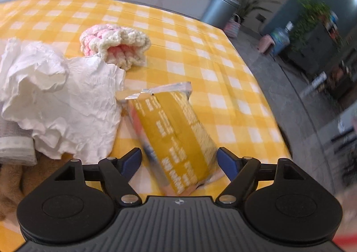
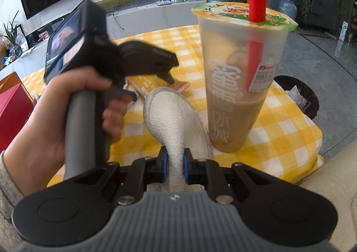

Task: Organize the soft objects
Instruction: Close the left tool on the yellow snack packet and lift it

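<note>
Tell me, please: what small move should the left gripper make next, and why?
Probably close the left gripper on the yellow tissue pack. Its jaws stand wide open with the pack lying between them on the checked tablecloth, and the pads do not press it yet. The right gripper is already busy, shut on a folded grey cloth beside the drink cup.

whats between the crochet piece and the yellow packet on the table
In the left wrist view, only bare checked tablecloth lies between the pink and cream crochet piece and the yellow packet. The crumpled white tissue sits off to the side.
</note>
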Demonstrator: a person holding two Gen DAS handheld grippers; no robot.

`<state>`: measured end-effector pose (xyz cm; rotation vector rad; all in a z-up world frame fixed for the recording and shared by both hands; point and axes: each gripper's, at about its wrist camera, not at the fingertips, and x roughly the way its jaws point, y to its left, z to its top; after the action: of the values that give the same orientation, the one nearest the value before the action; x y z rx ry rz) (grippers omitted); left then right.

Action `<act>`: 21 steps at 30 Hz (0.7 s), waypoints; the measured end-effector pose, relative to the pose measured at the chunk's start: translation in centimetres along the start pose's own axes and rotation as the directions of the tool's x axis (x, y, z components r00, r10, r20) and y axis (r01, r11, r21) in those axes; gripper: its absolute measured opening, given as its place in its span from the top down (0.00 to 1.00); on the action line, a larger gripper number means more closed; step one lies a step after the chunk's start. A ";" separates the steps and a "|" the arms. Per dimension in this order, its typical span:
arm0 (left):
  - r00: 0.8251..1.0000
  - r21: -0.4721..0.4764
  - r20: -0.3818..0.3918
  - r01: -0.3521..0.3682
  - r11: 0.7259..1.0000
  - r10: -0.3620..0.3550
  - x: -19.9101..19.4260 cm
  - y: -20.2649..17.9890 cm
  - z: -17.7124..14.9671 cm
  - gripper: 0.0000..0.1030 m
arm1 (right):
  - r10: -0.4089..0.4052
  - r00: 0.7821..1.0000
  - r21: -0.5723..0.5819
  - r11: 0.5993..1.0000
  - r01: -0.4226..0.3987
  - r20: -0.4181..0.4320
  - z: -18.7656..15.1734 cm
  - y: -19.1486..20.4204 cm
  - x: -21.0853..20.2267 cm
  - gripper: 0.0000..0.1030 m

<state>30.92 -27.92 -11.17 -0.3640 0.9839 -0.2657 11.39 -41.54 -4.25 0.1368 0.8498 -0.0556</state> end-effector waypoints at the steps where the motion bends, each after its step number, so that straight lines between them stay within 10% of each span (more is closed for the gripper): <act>1: 1.000 -0.021 0.004 -0.002 1.000 0.002 0.3 0.0 0.3 0.09 | 0.001 1.000 -0.001 1.000 -0.001 0.000 0.0 0.0 0.0 0.88; 10: 0.991 0.183 0.038 -0.133 0.974 0.128 1.2 -2.4 -0.3 0.31 | 0.002 1.000 0.005 1.000 -0.002 0.004 -0.1 -0.1 -0.2 0.88; 21: 0.997 0.271 -0.066 -0.032 0.962 0.051 -3.0 0.9 -2.8 0.44 | 0.001 1.000 0.008 1.000 -0.001 0.008 -0.1 -0.2 -0.3 0.88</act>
<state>27.03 -26.44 -10.71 -0.0847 1.0098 -0.3724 11.14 -41.76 -4.10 0.1443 0.8413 -0.0584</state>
